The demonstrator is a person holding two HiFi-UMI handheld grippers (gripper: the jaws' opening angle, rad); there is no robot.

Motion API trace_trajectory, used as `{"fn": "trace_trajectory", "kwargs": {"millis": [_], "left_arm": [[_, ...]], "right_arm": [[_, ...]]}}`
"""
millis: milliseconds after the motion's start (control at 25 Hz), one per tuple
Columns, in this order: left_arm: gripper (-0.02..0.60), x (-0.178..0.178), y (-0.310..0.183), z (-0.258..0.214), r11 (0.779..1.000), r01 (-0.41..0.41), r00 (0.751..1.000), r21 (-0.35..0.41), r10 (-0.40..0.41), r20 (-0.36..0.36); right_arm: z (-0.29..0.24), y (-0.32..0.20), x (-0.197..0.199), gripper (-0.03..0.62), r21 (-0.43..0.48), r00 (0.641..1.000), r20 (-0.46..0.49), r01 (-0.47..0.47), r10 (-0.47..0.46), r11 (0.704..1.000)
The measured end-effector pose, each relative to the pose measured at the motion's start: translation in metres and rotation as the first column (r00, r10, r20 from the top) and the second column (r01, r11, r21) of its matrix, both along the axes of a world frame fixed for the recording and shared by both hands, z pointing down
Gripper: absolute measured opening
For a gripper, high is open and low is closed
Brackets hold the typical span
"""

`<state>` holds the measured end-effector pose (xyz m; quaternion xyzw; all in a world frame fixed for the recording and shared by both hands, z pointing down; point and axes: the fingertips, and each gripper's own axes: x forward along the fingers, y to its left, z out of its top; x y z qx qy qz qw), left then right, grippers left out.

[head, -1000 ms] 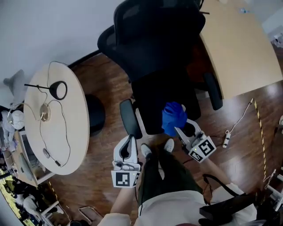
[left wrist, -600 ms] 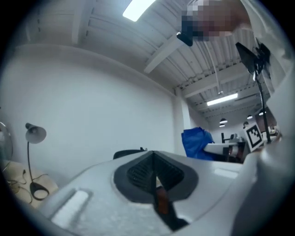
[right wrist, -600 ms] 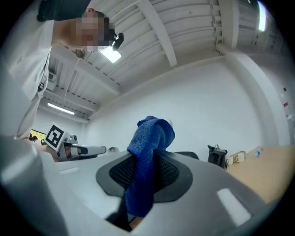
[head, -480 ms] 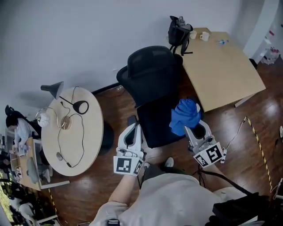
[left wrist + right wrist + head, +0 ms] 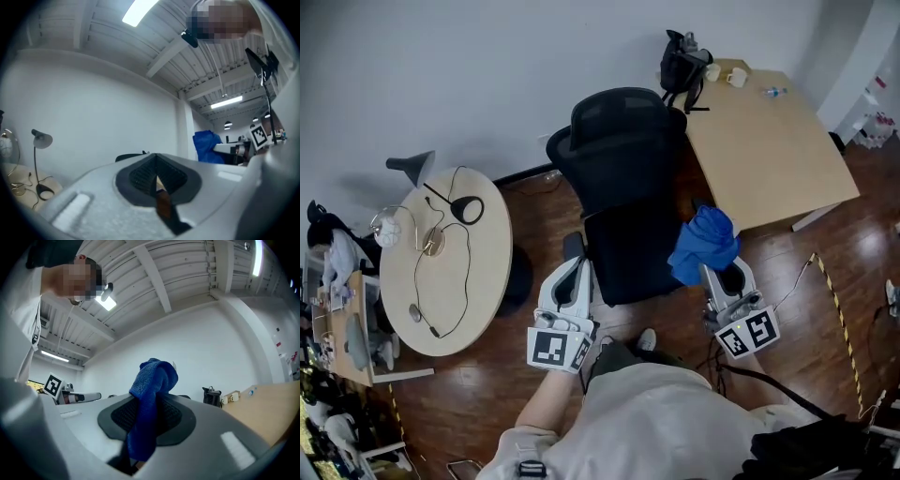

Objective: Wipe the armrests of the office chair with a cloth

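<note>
Step in hand: approach. No wiping contact has been made yet.

1. Right gripper (image 5: 717,274): the jaws are clamped on the blue cloth (image 5: 704,244). In the right gripper view the cloth stands up out of the closed jaws and folds over at its top. In the head view it sits right of centre, in front of the right edge of the office chair (image 5: 626,246).
2. Left gripper (image 5: 577,272): the jaws are pressed together with nothing between them. It sits lower centre-left, just below the left armrest (image 5: 573,247).
3. Both gripper views look up at the wall and ceiling, so I judge both tools to be tilted upward, off the chair.
4. The right armrest is largely hidden behind the cloth; I cannot tell whether the cloth touches it.

Next move, as I judge it: tip the right gripper down, lay the loose fold flat on an armrest pad, then stroke along its length. Keep the clamp firm so the cloth does not slip out. The chair may swivel; the left gripper can steady it.
</note>
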<state>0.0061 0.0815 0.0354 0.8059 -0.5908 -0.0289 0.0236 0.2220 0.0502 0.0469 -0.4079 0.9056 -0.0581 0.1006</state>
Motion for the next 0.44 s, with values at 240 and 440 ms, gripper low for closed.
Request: {"fn": "trace_trajectory", "kwargs": {"millis": [240, 440], "left_arm": [[0.0, 0.043, 0.033, -0.032, 0.999, -0.027, 1.0, 0.02, 0.027, 0.015], [0.0, 0.083, 0.079, -0.058, 0.999, -0.042, 0.999, 0.006, 0.042, -0.002]], "right_arm": [[-0.028, 0.038, 0.037, 0.089, 0.015, 1.0, 0.02, -0.013, 0.013, 1.0], [-0.068, 0.09, 0.076, 0.089, 0.038, 0.999, -0.029, -0.025, 0.026, 0.999]]}}
